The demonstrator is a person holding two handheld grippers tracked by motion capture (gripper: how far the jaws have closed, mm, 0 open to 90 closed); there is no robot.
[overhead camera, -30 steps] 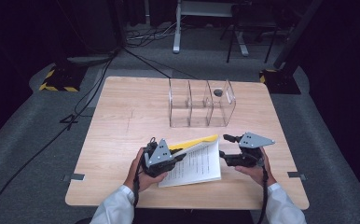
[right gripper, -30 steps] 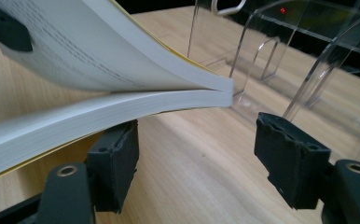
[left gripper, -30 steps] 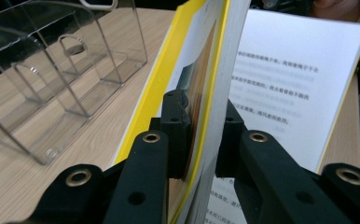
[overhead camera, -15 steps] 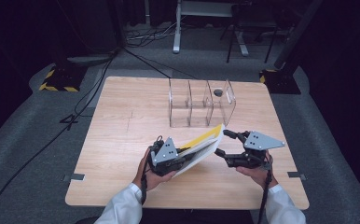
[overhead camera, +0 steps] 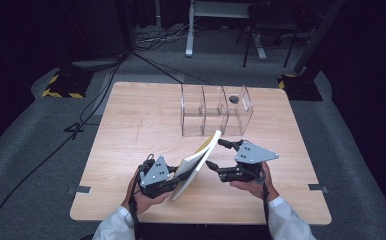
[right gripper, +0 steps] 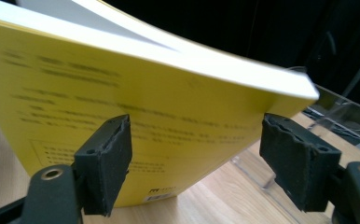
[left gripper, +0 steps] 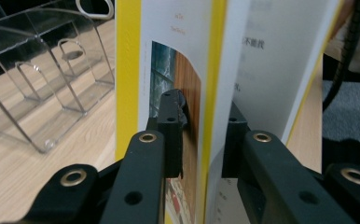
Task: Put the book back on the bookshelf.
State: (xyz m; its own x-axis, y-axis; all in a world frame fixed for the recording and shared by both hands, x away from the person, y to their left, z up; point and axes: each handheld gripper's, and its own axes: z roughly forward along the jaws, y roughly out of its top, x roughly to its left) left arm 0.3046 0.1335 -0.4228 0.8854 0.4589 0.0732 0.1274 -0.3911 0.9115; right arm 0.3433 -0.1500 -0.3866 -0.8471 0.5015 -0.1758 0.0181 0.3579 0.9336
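Observation:
A thin book [overhead camera: 196,162] with a yellow cover stands tilted on its edge above the table's front middle. My left gripper [overhead camera: 181,175] is shut on its lower part; in the left gripper view the jaws [left gripper: 204,135] clamp the book [left gripper: 178,56] through the cover and a few pages. My right gripper [overhead camera: 214,152] is open just right of the book, and its jaws have just been opening. In the right gripper view the two pads [right gripper: 194,163] stand wide apart in front of the yellow back cover [right gripper: 122,84], neither pressing on it.
A clear plastic organizer [overhead camera: 216,112] with three compartments stands behind the book at the table's middle back; a small dark object [overhead camera: 233,99] lies in its right compartment. The wooden table [overhead camera: 131,125] has bare surface to the left. Cables run across the dark floor behind it.
The book went from lying flat on the table to standing tilted, lifted by my left gripper. My right gripper rose and moved toward the book's back cover.

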